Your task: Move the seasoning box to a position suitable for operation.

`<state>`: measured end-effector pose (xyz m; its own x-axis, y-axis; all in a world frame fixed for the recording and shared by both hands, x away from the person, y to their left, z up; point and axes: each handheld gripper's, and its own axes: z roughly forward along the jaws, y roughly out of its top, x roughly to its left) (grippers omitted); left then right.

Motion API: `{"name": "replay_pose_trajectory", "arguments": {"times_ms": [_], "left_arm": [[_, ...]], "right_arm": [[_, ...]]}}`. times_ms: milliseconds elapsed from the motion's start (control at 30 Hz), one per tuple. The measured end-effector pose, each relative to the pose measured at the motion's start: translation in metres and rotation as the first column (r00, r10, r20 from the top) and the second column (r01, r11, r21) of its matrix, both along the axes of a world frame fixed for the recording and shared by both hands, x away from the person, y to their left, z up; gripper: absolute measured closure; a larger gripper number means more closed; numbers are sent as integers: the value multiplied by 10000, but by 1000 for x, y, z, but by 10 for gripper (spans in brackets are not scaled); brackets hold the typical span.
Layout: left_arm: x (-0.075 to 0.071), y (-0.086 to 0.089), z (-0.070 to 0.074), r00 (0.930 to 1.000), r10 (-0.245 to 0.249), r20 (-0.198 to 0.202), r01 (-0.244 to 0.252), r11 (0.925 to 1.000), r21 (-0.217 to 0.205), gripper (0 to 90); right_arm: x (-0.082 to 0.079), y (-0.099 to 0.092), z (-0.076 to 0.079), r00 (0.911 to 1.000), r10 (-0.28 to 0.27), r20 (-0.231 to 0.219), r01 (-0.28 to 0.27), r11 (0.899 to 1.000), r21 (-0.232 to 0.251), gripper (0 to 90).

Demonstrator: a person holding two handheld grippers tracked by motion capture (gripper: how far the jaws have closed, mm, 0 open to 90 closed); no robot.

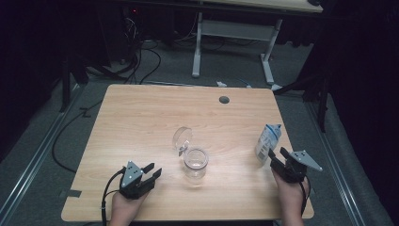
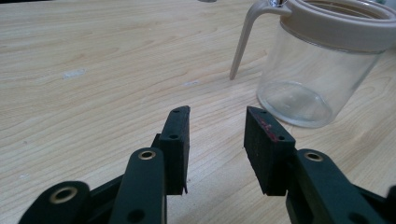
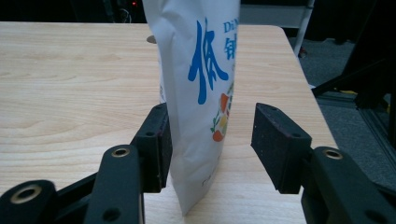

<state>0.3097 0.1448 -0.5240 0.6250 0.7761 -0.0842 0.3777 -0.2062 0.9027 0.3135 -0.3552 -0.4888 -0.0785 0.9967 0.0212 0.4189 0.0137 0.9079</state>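
Both hands come in at the near edge of the worktop [image 1: 141,108], a pale wood slab with bare room across its far half and left side, and a small round hole [image 1: 224,100] near the far edge. At the right, close to the worktop's right edge, stands the pouch [image 1: 268,142], a white bag with blue print, upright with its long axis vertical and leaning slightly. The right gripper [image 1: 277,157] has its fingers [image 3: 280,144] spread wide with the pouch [image 3: 201,93] between them: the left finger lies against the bag's side, while the right finger stands clear of it with a gap. Near the middle sits the jar [image 1: 195,162], clear glass, upright, mouth up, with its hinged lid [image 1: 182,138] swung open behind it. The left gripper [image 1: 153,172] rests near the front edge, left of the jar, fingers [image 2: 177,140] parted and holding nothing; the jar [image 2: 322,70] lies ahead of it and to the right, apart.
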Motion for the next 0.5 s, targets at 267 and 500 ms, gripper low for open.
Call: {"name": "replay_pose_trajectory", "arguments": {"times_ms": [267,500], "left_arm": [[-2,4,0,10000,13,-20,-13,10000,-22,620],[-8,13,0,9996,278,0,-278,9996,-55,619]], "right_arm": [[3,4,-2,9989,458,45,-458,9989,114,500],[12,13,-3,9993,335,188,-330,9991,-249,586]]}}
